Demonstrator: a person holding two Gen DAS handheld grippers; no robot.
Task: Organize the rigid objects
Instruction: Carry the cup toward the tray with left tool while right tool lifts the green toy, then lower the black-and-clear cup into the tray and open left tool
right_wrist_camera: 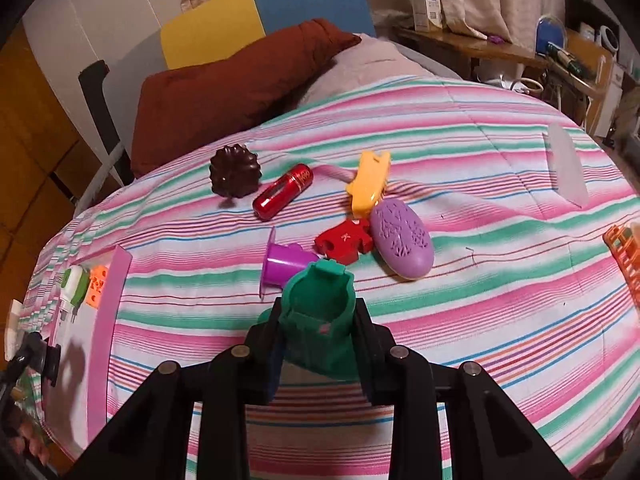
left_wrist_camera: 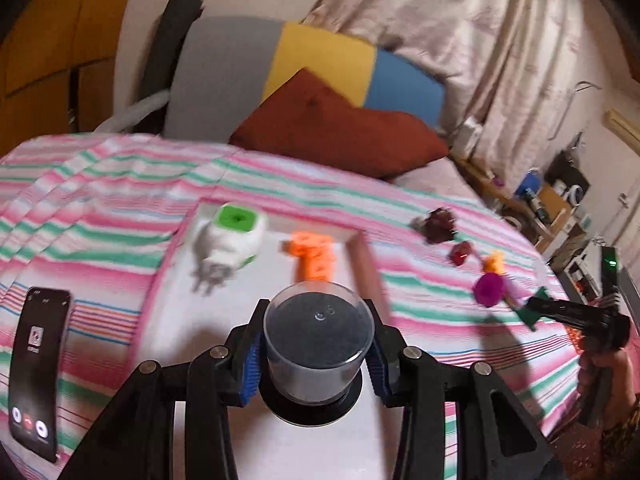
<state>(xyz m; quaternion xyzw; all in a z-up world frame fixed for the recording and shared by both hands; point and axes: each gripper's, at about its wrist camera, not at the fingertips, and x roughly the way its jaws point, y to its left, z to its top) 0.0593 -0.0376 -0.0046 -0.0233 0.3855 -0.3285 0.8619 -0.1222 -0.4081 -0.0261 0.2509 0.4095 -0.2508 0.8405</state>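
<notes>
1. Left hand-held gripper [left_wrist_camera: 316,354]: blue pads clamp a clear-capped jar [left_wrist_camera: 318,344] by its sides, above the white floor of the pink-rimmed tray [left_wrist_camera: 362,256].
2. Tray contents: a white-green plug [left_wrist_camera: 230,238] and an orange block [left_wrist_camera: 314,254], both at the far end.
3. Right hand-held gripper [right_wrist_camera: 318,328]: jaws narrow, gripping a green piece [right_wrist_camera: 320,320] over the striped bed cover [right_wrist_camera: 480,280].
4. On the cover, beyond the green piece: purple cup [right_wrist_camera: 282,266], red block [right_wrist_camera: 344,246], lilac oval [right_wrist_camera: 402,236], yellow clip [right_wrist_camera: 368,182], red tube [right_wrist_camera: 282,192], brown mould [right_wrist_camera: 235,171].
5. A phone [left_wrist_camera: 38,364] lies left of the tray.
</notes>
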